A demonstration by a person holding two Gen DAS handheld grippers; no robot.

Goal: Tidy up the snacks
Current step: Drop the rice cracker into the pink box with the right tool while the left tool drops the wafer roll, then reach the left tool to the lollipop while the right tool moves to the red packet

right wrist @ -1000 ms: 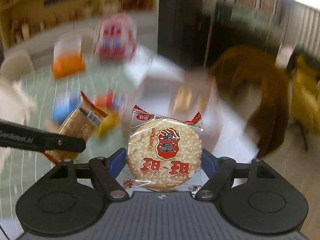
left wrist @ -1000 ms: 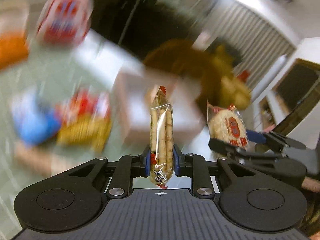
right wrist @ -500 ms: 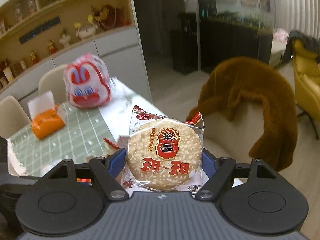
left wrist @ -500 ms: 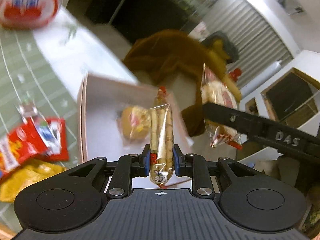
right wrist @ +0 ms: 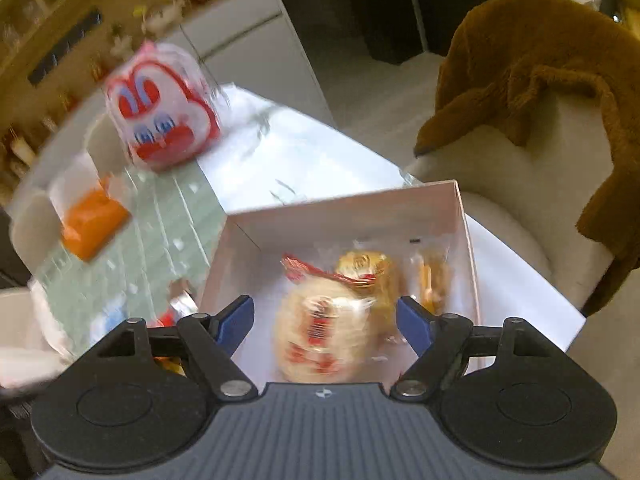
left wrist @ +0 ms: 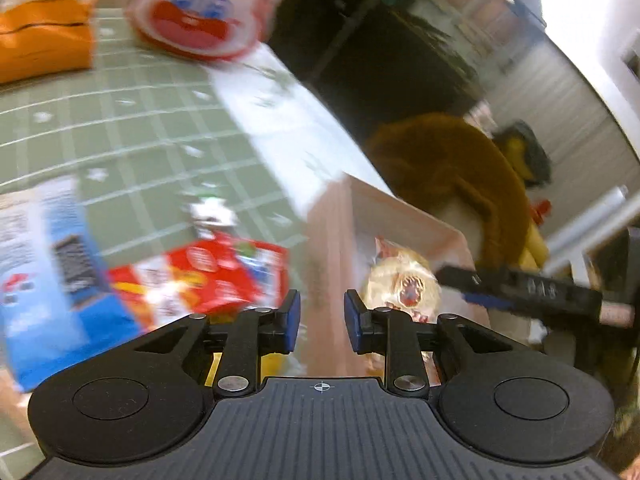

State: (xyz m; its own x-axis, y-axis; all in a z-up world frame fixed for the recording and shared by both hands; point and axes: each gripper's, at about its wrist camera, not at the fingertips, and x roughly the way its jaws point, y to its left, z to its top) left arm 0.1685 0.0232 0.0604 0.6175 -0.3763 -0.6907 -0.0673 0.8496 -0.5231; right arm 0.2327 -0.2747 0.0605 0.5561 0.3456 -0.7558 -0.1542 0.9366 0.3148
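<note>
The left hand-held gripper [left wrist: 319, 314] is released and empty, its blue pads a narrow gap apart; the right hand-held gripper [right wrist: 326, 314] is also released, its jaws wide and clear of the rice cracker pack [right wrist: 324, 332], which sits between and below them inside the white box [right wrist: 460, 208], touching neither pad.

The box stands at the counter's edge beside the chair with the brown fleece [right wrist: 540, 60]; it also holds a round gold-wrapped snack [right wrist: 360, 268] and a narrow clear stick pack [right wrist: 434, 280] near its right wall.

What remains loose lies to the left of the box on the green grid cloth [left wrist: 120, 140]: a red packet [left wrist: 224, 276] just beside the box wall and a blue packet [left wrist: 40, 280] further left. The red packet's long axis seems to run roughly across the left wrist view, though blur makes that uncertain. The left hand is the nearer one, so the next pick is probably its job, with a swing to the left.

The packets are flat, glossy film, likely slippery and crinkly; the cracker is a stiff disc in loose clear wrap; the box is rigid card with straight walls. An orange pouch [left wrist: 44, 40] and a rabbit-faced bag [left wrist: 204, 12] sit at the far side.
</note>
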